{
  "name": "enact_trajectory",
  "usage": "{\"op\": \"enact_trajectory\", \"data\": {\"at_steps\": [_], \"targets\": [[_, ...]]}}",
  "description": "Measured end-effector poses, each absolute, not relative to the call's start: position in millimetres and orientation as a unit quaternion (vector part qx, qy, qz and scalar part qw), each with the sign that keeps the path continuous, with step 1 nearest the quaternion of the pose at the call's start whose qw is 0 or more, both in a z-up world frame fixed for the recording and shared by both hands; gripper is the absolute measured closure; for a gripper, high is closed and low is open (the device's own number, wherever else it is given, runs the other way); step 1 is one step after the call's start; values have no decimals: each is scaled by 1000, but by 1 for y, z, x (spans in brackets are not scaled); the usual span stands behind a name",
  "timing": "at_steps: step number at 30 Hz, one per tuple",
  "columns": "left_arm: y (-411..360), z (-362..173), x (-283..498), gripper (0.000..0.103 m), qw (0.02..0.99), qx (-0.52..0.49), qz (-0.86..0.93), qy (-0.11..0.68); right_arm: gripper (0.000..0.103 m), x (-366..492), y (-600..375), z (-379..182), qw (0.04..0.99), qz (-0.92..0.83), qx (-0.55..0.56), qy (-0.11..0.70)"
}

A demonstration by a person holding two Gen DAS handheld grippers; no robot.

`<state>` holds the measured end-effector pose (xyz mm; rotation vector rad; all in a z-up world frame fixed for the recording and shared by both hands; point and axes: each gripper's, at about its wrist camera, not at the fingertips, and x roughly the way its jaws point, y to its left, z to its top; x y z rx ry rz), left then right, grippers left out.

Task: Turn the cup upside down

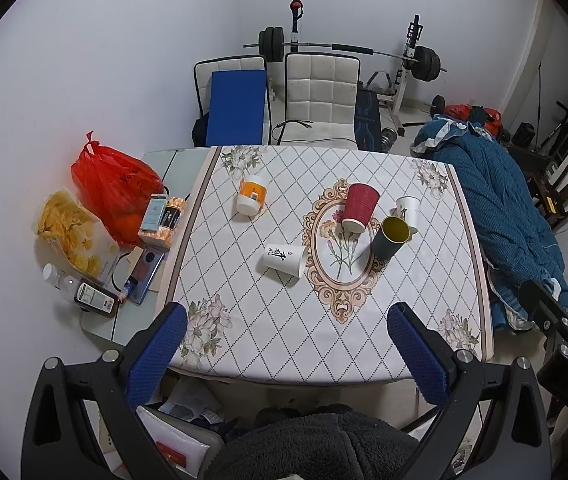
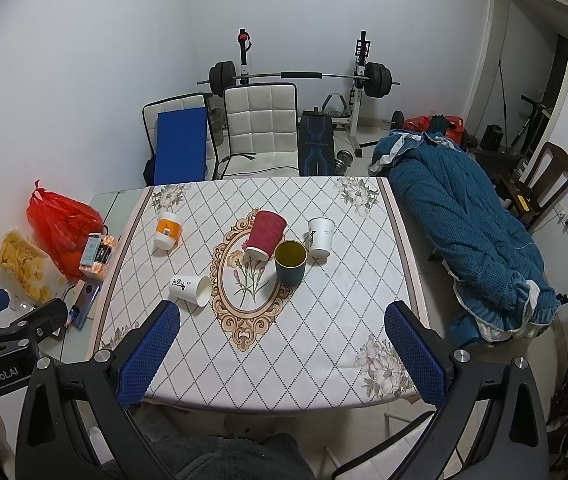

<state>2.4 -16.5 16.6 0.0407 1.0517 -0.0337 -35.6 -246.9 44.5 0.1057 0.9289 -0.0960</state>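
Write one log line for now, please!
left hand-held gripper open | right hand-held gripper open | dark cup upright, untouched

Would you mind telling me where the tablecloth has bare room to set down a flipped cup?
The near half of the tablecloth is bare, from the oval motif to the front edge between both open tongs. The far strip by the white chairs is also free. The middle is crowded: red cup, dark cup, white cup. The left side table is cluttered.

Cups (image 1: 390, 238) on table (image 1: 423, 344), chairs (image 1: 321, 98) behind.
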Motion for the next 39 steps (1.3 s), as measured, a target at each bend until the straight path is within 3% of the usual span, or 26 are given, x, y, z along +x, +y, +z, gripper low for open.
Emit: {"op": "enact_trajectory", "data": {"at_steps": [10, 27, 39], "targets": [[-16, -22, 17, 0, 860, 28, 18, 509, 0, -23, -253, 20, 879, -40, 57, 471], [3, -195, 70, 0, 781, 45, 104, 615, 0, 51, -264, -223, 758, -18, 63, 649], [4, -254, 104, 0, 765, 91, 94, 631, 0, 68, -258, -306, 706, -20, 56, 706]]}}
